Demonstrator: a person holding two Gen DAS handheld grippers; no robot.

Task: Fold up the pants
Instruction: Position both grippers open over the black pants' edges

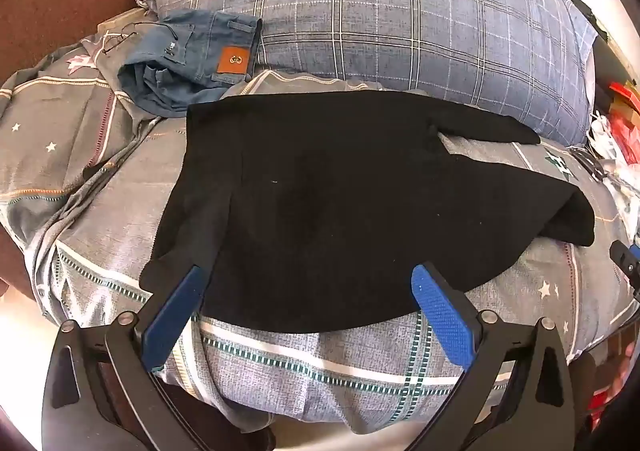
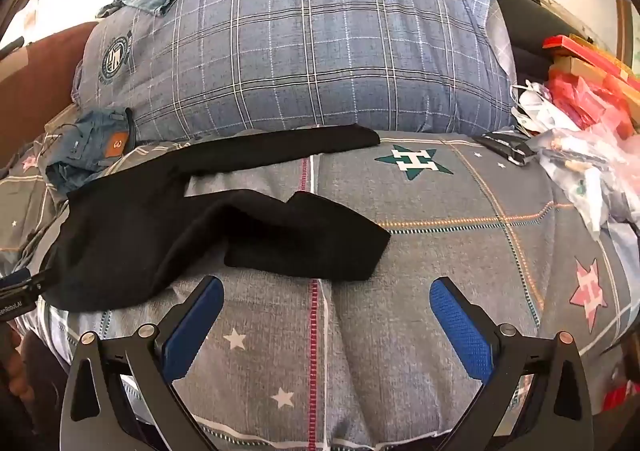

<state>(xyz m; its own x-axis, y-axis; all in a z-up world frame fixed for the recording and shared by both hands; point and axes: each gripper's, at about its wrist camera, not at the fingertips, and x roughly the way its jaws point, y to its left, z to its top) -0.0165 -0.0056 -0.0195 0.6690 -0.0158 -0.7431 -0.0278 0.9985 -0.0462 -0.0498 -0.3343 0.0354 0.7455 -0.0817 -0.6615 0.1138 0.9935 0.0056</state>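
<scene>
Black pants (image 1: 320, 203) lie spread on a grey star-print quilt (image 1: 320, 363), waist end toward the left, the two legs running off to the right. In the right wrist view the pants (image 2: 160, 227) show a far leg stretched straight and a near leg bent back on itself. My left gripper (image 1: 308, 287) stands open just above the near edge of the pants, blue pads wide apart, nothing between them. My right gripper (image 2: 328, 299) is open too, over bare quilt just in front of the bent leg's end. The other gripper's tip (image 2: 20, 287) shows at the left edge.
A big blue plaid pillow (image 1: 400, 11) lies behind the pants. Folded blue jeans (image 1: 192, 59) with a tan patch sit at the back left. Red boxes and plastic bags (image 2: 580, 111) crowd the right side. A dark strap (image 2: 504, 147) lies near them.
</scene>
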